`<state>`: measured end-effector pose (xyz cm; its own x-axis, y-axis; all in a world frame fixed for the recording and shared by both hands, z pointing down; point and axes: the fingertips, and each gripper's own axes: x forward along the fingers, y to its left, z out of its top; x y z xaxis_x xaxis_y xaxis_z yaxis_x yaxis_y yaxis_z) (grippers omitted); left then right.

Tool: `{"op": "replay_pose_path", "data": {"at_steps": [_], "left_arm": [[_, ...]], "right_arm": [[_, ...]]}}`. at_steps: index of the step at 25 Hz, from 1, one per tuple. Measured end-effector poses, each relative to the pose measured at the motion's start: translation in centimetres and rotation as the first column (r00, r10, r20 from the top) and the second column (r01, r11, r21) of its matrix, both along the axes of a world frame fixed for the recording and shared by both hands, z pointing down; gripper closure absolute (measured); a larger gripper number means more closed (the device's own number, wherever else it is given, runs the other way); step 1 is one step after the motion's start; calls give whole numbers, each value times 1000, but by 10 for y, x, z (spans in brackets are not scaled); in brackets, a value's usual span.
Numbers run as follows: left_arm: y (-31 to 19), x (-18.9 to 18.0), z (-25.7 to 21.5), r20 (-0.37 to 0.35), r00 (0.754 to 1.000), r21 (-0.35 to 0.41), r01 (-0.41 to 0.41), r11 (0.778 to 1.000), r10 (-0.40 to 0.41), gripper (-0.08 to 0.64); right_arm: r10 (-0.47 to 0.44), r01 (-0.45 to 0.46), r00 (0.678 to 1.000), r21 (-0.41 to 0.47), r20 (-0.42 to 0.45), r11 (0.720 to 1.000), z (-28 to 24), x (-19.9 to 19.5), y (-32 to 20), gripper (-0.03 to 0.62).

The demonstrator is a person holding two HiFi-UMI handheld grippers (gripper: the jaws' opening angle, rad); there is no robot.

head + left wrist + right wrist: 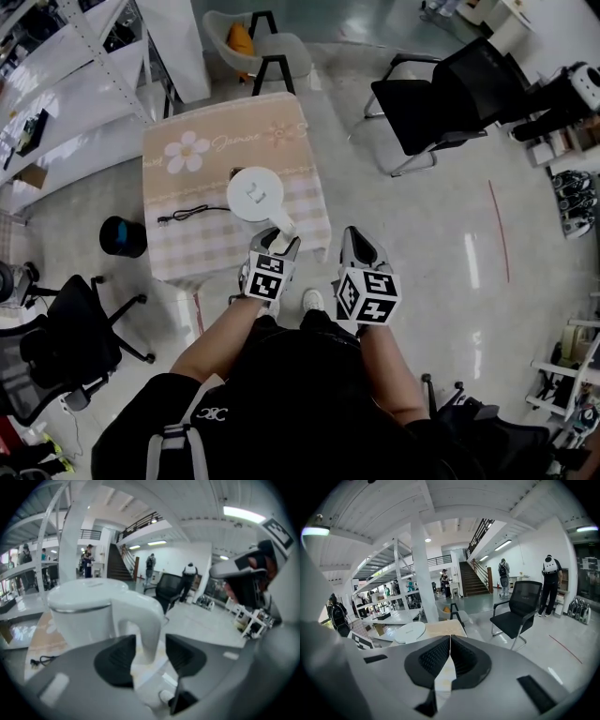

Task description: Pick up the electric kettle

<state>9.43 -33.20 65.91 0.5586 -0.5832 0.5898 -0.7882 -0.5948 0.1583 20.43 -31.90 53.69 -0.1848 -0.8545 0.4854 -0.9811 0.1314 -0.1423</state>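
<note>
The electric kettle stands on the table, its handle between the wide-apart jaws of the left gripper, pads not yet pressing. The right gripper has its jaws together, empty. The rigid, smooth handle is the proper hold; the body likely hangs off-centre and may slip or swing.

1 kettle, 2 tools (1 tbl).

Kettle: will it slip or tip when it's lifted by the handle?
The kettle looks smooth and shiny, so it may slip a little. Its handle sticks out at one side, between the open jaws of the left gripper, so the body would probably hang tilted. It looks hard, not floppy.
</note>
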Motion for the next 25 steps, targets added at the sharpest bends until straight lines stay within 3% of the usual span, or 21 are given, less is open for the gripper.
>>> {"op": "replay_pose_path", "data": {"at_steps": [16, 25], "left_arm": [[-22, 29, 25, 66, 997, 85, -51, 995, 45, 394], [-36, 32, 19, -5, 1000, 153, -5, 988, 6, 448]], "right_arm": [[43, -47, 995, -35, -87, 998, 5, 47, 14, 594], [40, -47, 993, -55, -114, 997, 8, 69, 19, 594]]}}
